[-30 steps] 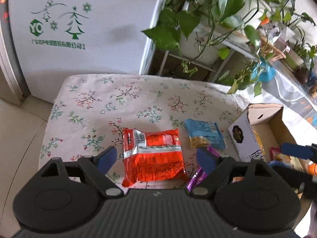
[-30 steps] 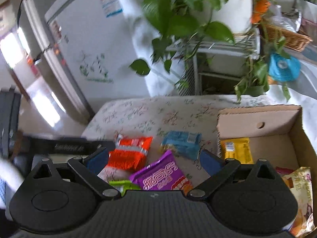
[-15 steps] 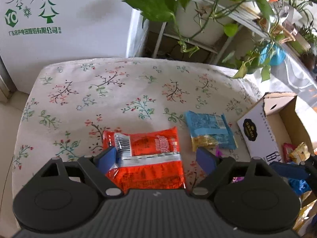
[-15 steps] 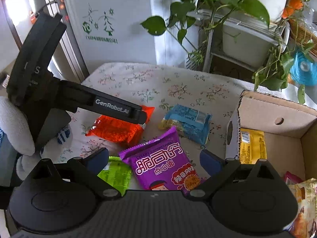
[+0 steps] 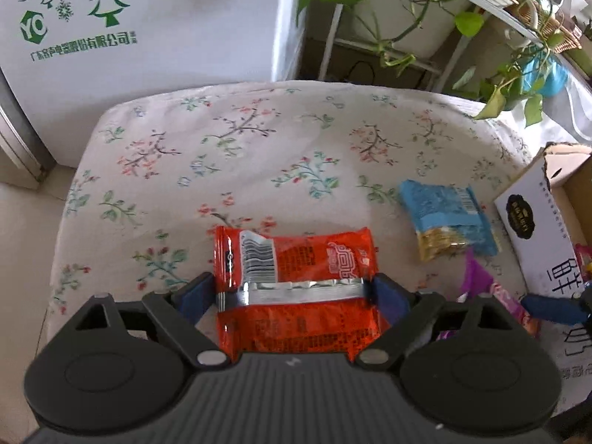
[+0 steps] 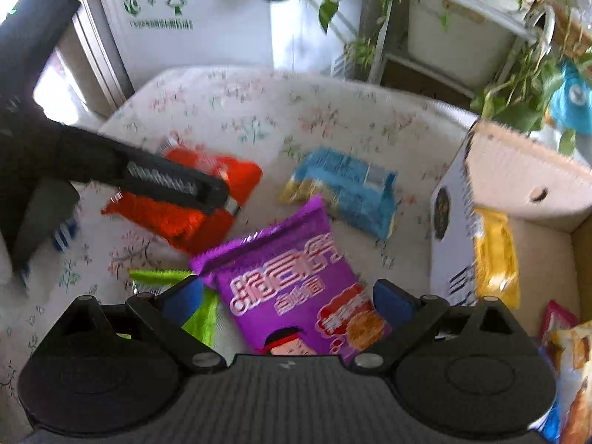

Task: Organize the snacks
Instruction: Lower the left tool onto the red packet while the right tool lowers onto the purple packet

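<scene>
My left gripper is open with its fingers on either side of a red snack packet that lies flat on the floral tablecloth. The packet also shows in the right wrist view, under the left gripper's finger. My right gripper is open, low over a purple snack packet, which lies between its fingers. A blue packet lies further back, and also shows in the left wrist view. A green packet lies at the left finger.
An open cardboard box stands at the right with a yellow packet and other snacks inside; its white side shows in the left wrist view. Potted plants on a rack and a white appliance stand behind the table.
Both grippers have moved down and forward. The left one now straddles the red packet; the right one has closed in over the purple packet.
</scene>
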Demonstrator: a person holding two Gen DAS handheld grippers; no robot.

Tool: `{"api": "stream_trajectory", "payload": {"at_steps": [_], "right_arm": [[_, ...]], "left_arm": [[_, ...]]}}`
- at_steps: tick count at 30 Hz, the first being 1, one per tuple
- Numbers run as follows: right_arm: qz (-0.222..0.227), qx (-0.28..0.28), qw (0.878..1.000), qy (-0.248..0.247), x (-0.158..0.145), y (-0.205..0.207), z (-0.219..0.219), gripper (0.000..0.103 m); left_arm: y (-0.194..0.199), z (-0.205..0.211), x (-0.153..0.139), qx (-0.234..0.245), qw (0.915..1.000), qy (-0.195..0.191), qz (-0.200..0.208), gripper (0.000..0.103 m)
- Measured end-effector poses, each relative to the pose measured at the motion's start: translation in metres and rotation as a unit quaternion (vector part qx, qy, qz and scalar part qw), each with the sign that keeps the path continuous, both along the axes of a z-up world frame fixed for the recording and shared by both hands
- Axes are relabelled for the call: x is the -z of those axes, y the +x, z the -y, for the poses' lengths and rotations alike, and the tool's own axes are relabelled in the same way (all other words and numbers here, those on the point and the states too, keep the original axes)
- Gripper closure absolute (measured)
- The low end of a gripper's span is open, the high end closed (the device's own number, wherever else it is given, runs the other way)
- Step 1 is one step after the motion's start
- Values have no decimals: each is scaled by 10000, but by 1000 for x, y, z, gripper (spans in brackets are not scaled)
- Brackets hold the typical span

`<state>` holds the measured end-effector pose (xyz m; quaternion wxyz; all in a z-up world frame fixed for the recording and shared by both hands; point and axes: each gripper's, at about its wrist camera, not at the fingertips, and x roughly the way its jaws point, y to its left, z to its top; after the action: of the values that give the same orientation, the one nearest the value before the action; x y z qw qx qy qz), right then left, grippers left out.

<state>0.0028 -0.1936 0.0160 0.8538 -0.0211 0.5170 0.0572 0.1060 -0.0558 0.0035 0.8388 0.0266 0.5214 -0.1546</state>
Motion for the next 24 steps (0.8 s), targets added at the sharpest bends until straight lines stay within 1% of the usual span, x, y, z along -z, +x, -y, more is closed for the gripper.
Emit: {"api": "stream_trajectory", "payload": {"at_steps": [3,5,7,10,14,17,20,22,24], "right_arm": [[-235,200,9995,41,8,2,-5,3],[-422,443,9977,275,11,2,-6,3],[-554,501,9961,461,11,2,-11,4],[-485,404,9972,404,11,1,-23,5],[-398,778,9953,410,12,4,-19,5],[-310,1034,9937,291,14,9,-14,4],[-218,995,9947,150,17,9,-19,1],[-161,950,9952,-147,21,9,-26,0],[-101,967,9952,-129,21,9,-25,0]], "left_arm": [[2,-12,1,-56,10000,4,-39,12],[4,-23,2,-145,9998,-24,-92,11],[5,-31,2,-199,9998,1,-85,11],[6,-41,3,-231,9996,-72,-138,11],[3,-42,5,-136,9998,-5,-166,7],[0,-37,8,37,9999,116,-103,2],[-8,-26,13,309,9983,494,79,0],[-9,-26,13,208,9988,445,79,0],[-9,-25,13,216,9984,502,113,0]]}}
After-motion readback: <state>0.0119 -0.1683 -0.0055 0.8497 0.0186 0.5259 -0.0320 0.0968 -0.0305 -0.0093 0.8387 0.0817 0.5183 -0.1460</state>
